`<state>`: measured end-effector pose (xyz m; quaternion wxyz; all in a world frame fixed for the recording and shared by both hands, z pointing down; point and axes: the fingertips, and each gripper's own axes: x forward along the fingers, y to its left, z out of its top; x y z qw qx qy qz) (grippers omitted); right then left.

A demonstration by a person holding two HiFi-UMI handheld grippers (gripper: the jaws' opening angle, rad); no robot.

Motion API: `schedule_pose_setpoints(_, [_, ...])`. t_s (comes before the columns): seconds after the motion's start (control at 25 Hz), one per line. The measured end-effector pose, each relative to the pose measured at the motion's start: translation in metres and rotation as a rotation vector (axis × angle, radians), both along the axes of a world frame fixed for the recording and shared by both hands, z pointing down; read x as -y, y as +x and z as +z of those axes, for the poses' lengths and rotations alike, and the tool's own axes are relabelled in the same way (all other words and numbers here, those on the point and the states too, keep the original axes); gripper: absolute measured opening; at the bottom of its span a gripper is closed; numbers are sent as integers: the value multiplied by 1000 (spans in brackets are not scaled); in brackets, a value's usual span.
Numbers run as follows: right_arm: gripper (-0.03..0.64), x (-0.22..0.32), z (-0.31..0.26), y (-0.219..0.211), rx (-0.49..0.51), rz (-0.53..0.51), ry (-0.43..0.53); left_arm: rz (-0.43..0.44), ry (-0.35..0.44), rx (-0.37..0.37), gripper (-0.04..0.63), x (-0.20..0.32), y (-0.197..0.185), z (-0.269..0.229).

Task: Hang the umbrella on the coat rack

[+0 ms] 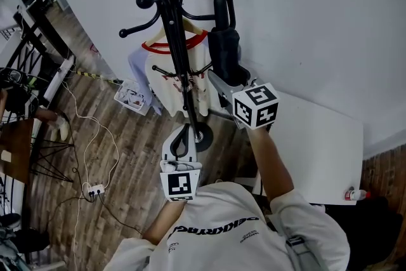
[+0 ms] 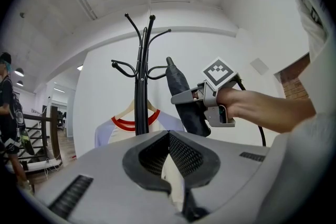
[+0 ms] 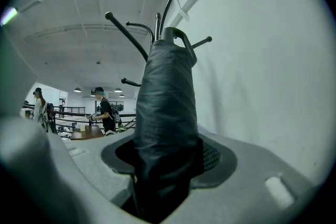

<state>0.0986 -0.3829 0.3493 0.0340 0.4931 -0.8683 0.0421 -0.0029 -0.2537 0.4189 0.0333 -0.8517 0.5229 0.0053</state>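
The black coat rack (image 1: 171,22) stands against the white wall, its curved hooks spread at the top. A folded black umbrella (image 1: 225,51) is held upright just right of the pole, its loop handle (image 1: 223,6) uppermost and close to a hook. My right gripper (image 1: 222,82) is shut on the umbrella's body. In the right gripper view the umbrella (image 3: 168,102) fills the jaws, with the rack's hooks (image 3: 157,23) behind it. My left gripper (image 1: 182,136) hangs lower, near the pole, shut with nothing in it. From the left gripper view the umbrella (image 2: 176,78) sits beside the pole (image 2: 140,92).
A white shirt with a red collar (image 1: 168,73) hangs on the rack. A white table (image 1: 323,149) with a small bottle (image 1: 355,195) stands to the right. Cables and a power strip (image 1: 95,189) lie on the wood floor. People (image 3: 105,113) stand far off.
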Motion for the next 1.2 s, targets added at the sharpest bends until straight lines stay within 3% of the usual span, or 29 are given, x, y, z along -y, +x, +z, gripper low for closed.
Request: schedule_pose_setpoints(1.2, [258,35,33,-52,-36,-124,-62,-51,-11,21,-2,8,-18,6])
